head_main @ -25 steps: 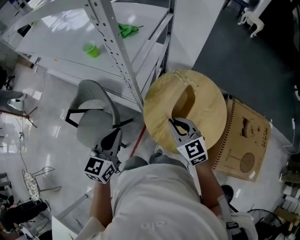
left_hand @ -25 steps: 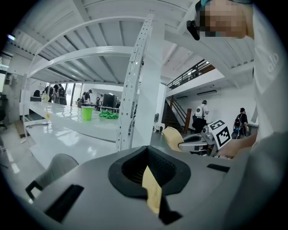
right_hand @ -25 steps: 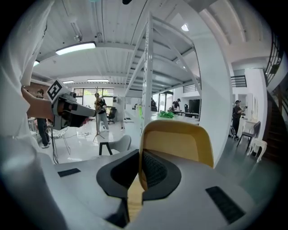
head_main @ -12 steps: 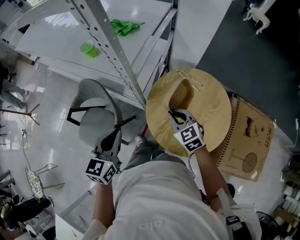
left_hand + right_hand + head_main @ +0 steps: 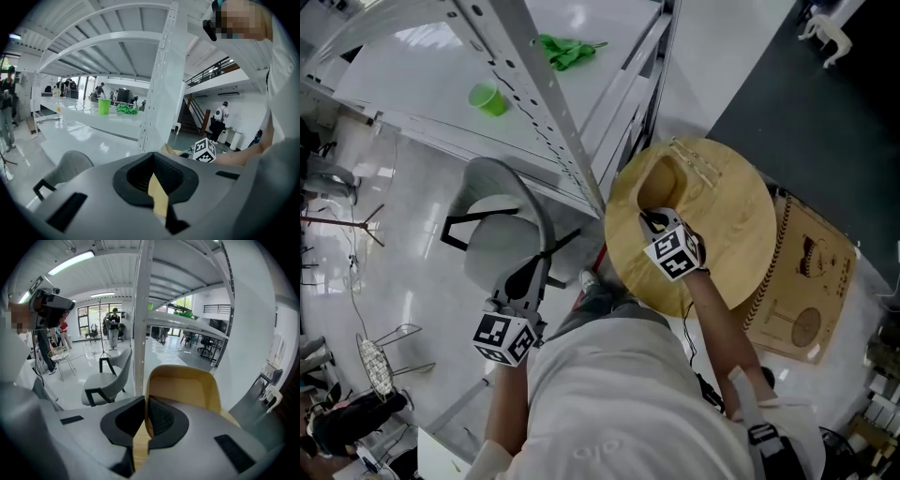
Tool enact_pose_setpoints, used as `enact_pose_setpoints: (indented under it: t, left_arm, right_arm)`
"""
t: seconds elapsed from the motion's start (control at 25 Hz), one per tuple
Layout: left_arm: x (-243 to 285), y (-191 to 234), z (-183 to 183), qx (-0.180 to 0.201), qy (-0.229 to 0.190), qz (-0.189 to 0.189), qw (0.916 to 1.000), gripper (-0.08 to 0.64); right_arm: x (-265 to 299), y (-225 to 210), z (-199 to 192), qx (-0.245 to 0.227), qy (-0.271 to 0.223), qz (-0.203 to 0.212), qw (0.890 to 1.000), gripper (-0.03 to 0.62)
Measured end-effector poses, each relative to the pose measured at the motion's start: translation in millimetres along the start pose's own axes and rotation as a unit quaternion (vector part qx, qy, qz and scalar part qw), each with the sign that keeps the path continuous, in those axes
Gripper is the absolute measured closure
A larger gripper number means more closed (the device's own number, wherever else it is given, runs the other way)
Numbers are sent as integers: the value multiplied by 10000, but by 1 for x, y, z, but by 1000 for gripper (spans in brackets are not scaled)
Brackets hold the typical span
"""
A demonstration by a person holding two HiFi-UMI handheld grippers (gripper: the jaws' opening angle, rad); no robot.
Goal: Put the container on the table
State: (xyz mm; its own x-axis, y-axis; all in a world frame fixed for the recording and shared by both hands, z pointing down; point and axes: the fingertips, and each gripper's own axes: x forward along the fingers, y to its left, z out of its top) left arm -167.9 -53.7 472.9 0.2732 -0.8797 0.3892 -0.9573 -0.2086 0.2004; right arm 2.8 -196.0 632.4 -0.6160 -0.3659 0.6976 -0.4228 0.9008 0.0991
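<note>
**Wooden container held up beside the rack, not on the table**

The right gripper is clamped on the round wooden container. Its jaws pinch the raised wall at the edge of the cut-out, one jaw inside and one outside. The rest of the container spreads away beyond the tips. It hangs in the air just right of the white rack upright, close to it but apart.

The left gripper hangs on the near side of that upright, over a grey chair. Its jaws are pressed together with nothing gripped.

Left of the upright and beyond it lies the white table, with a green cup and a green cloth on it. The container is well apart from that table top.
</note>
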Motion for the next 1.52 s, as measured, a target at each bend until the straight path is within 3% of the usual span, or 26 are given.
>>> enact_pose_setpoints:
  t: [0.4,0.88,1.4,1.52]
  left_arm:
    - [1,26,-5,-70,176,109,9998,545]
    - [1,44,-12,-164,287,255,9991,545]
    - [0,44,-16,-209,312,285,9989,545]
    - [1,41,-16,-201,314,244,9990,545]
  right_arm:
    - [75,-10,-30,-85,696,97,9975,555]
    - [122,-14,-53,-155,1270,229,9915,555]
    - [137,-14,-48,-79,1281,318,9912,552]
    - [135,-16,-44,-44,1225,278,9921,519]
